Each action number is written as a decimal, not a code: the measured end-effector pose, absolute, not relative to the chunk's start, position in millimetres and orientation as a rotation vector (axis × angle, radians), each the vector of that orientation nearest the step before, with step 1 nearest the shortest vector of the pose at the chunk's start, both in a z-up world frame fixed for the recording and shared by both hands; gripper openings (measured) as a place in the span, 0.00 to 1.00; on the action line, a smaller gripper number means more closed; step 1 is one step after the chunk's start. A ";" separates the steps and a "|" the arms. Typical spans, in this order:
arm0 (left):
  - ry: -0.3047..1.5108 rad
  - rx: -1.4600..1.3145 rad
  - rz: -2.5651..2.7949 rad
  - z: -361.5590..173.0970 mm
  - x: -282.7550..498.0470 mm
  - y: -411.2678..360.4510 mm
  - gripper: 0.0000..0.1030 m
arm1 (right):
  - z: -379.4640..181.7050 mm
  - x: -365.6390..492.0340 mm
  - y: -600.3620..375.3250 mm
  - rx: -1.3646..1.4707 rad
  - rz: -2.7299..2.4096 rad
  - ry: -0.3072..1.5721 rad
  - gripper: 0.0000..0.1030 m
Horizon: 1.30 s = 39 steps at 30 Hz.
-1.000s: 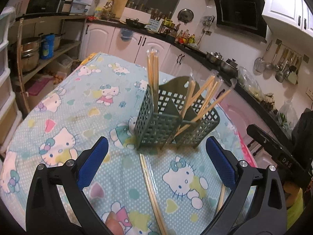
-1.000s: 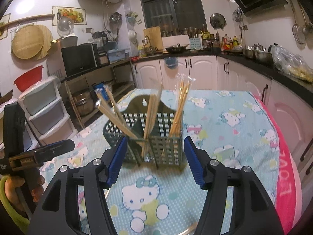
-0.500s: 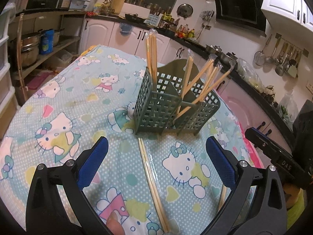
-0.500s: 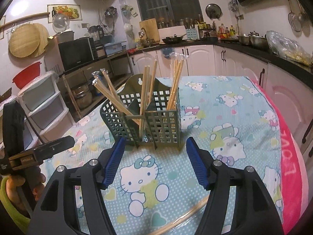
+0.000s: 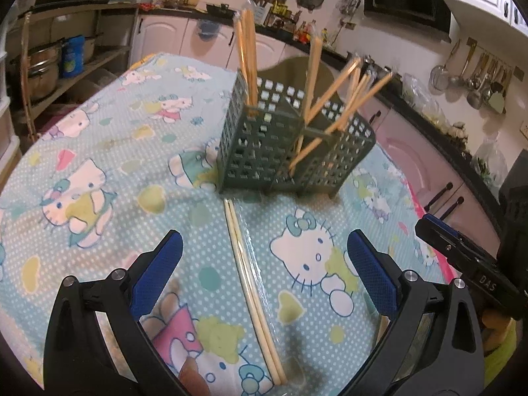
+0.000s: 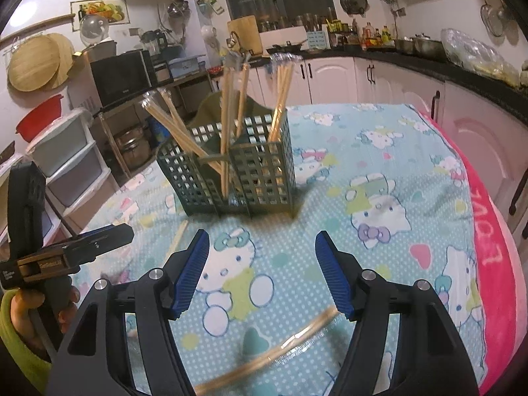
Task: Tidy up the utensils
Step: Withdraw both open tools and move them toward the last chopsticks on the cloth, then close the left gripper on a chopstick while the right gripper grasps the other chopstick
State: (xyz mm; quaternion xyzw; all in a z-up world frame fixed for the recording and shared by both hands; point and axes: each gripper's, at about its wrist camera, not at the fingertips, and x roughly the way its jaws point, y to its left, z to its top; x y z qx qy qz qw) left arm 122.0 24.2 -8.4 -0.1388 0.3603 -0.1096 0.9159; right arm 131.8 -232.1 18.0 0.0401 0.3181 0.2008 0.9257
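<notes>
A dark green mesh caddy (image 5: pixel 264 151) (image 6: pixel 257 178) stands on the cartoon-print tablecloth, with several wrapped chopsticks upright or leaning in its compartments. One wrapped chopstick pair (image 5: pixel 250 280) lies flat in front of the caddy, running between the fingers of my left gripper (image 5: pixel 264 236), which is open and above it. A second wrapped pair (image 6: pixel 290 340) lies crosswise under my right gripper (image 6: pixel 262 235), also open with nothing between its pads. Each gripper shows at the edge of the other's view.
The tablecloth (image 6: pixel 379 171) covers a round table with a pink border (image 6: pixel 488 247) at the right. Kitchen counters, cabinets (image 6: pixel 333 76) and hanging utensils (image 5: pixel 475 79) stand behind. Shelves with pots (image 5: pixel 46 62) and plastic drawers (image 6: pixel 66 155) are to the left.
Both grippers have sunk toward the table and tilted down, so the flat chopsticks fill more of each view. The right jaws have spread slightly wider.
</notes>
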 end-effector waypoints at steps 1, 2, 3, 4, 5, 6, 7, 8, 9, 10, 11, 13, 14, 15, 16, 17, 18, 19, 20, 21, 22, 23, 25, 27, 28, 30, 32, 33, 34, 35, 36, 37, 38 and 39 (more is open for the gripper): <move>0.753 -0.281 -0.228 -12.1 123.4 21.2 0.89 | 14.8 131.6 -233.6 0.084 0.409 0.661 0.62; 0.763 -0.276 -0.227 -15.2 124.8 19.2 0.89 | 12.1 131.9 -234.8 0.085 0.407 0.670 0.62; 0.770 -0.273 -0.227 -17.3 125.1 17.8 0.89 | 9.5 132.2 -235.9 0.087 0.404 0.679 0.62; 0.779 -0.269 -0.228 -19.9 126.3 15.9 0.89 | 5.8 132.6 -238.1 0.091 0.397 0.690 0.62; 0.791 -0.264 -0.232 -23.5 128.1 12.9 0.89 | 2.9 132.8 -240.3 0.095 0.393 0.697 0.62; 0.799 -0.260 -0.233 -25.8 129.3 10.7 0.89 | 0.4 133.2 -242.0 0.098 0.391 0.704 0.62; 0.805 -0.257 -0.233 -27.7 130.3 9.1 0.89 | -3.0 133.3 -244.5 0.101 0.386 0.713 0.62; 0.813 -0.254 -0.234 -30.3 132.0 6.9 0.89 | -5.7 133.3 -246.5 0.103 0.380 0.719 0.62; 0.821 -0.253 -0.234 -32.4 133.5 5.5 0.89 | -8.2 133.0 -248.1 0.103 0.377 0.725 0.62; 0.832 -0.253 -0.232 -35.6 135.4 4.4 0.89 | -11.1 133.1 -250.4 0.106 0.370 0.734 0.62; 0.838 -0.255 -0.234 -37.5 136.7 3.8 0.89 | -13.5 133.1 -252.6 0.110 0.365 0.742 0.62; 0.853 -0.259 -0.230 -41.9 141.0 2.8 0.89 | -19.3 132.7 -257.5 0.115 0.356 0.755 0.62; 0.858 -0.260 -0.227 -43.4 142.7 2.9 0.89 | -21.3 133.1 -259.7 0.117 0.352 0.760 0.62; 0.862 -0.265 -0.224 -44.9 145.4 3.0 0.89 | -24.4 132.9 -262.8 0.123 0.346 0.768 0.62; 0.864 -0.270 -0.220 -46.4 147.9 3.4 0.89 | -26.4 133.1 -264.8 0.127 0.342 0.774 0.62; 0.868 -0.278 -0.215 -48.0 152.1 4.0 0.89 | -28.5 133.6 -267.0 0.131 0.336 0.781 0.62; 0.875 -0.285 -0.214 -49.5 156.1 4.6 0.89 | -31.6 134.3 -270.3 0.138 0.326 0.792 0.62; 0.879 -0.295 -0.211 -50.6 159.3 5.3 0.89 | -34.0 135.2 -272.8 0.145 0.320 0.800 0.62; 0.882 -0.306 -0.205 -52.0 163.9 7.2 0.89 | -35.9 136.0 -275.0 0.151 0.316 0.808 0.62; 0.886 -0.315 -0.201 -52.8 168.1 8.8 0.88 | -37.9 137.1 -277.0 0.158 0.311 0.816 0.62; 0.889 -0.323 -0.198 -53.6 171.9 9.9 0.85 | -40.2 138.7 -279.3 0.165 0.306 0.826 0.62; 0.893 -0.329 -0.192 -54.0 176.3 11.4 0.84 | -42.1 140.7 -280.8 0.171 0.304 0.836 0.62; 0.900 -0.335 -0.184 -54.0 183.2 13.1 0.80 | -46.6 145.4 -282.0 0.177 0.299 0.860 0.62; 0.909 -0.339 -0.174 -53.9 190.8 14.7 0.78 | -50.1 151.4 -282.6 0.184 0.297 0.879 0.62; 0.911 -0.337 -0.169 -54.0 192.9 14.9 0.76 | -50.3 153.7 -281.7 0.183 0.295 0.882 0.62; 0.915 -0.339 -0.156 -53.6 198.7 16.5 0.73 | -50.2 159.3 -279.6 0.177 0.287 0.887 0.62; 0.917 -0.338 -0.146 -53.4 202.9 18.0 0.71 | -51.2 165.6 -278.0 0.180 0.282 0.899 0.62; 0.918 -0.336 -0.143 -54.3 205.4 16.7 0.71 | -52.2 168.3 -277.6 0.178 0.279 0.904 0.61; 0.918 -0.334 -0.140 -54.6 206.9 16.7 0.68 | -52.5 171.0 -275.6 0.170 0.270 0.907 0.57; 0.917 -0.331 -0.133 -54.8 208.5 16.7 0.67 | -52.9 172.9 -274.6 0.165 0.259 0.908 0.52; 0.916 -0.330 -0.127 -55.0 209.7 17.4 0.64 | -53.3 175.1 -274.1 0.162 0.248 0.909 0.49; 0.916 -0.329 -0.123 -55.9 211.2 18.3 0.62 | -53.3 176.7 -274.2 0.163 0.239 0.908 0.42; 0.917 -0.331 -0.120 -56.2 212.3 19.4 0.61 | -53.3 177.7 -274.6 0.164 0.235 0.907 0.33; 0.917 -0.330 -0.117 -56.4 213.1 19.8 0.58 | -53.0 179.9 -275.5 0.166 0.233 0.907 0.29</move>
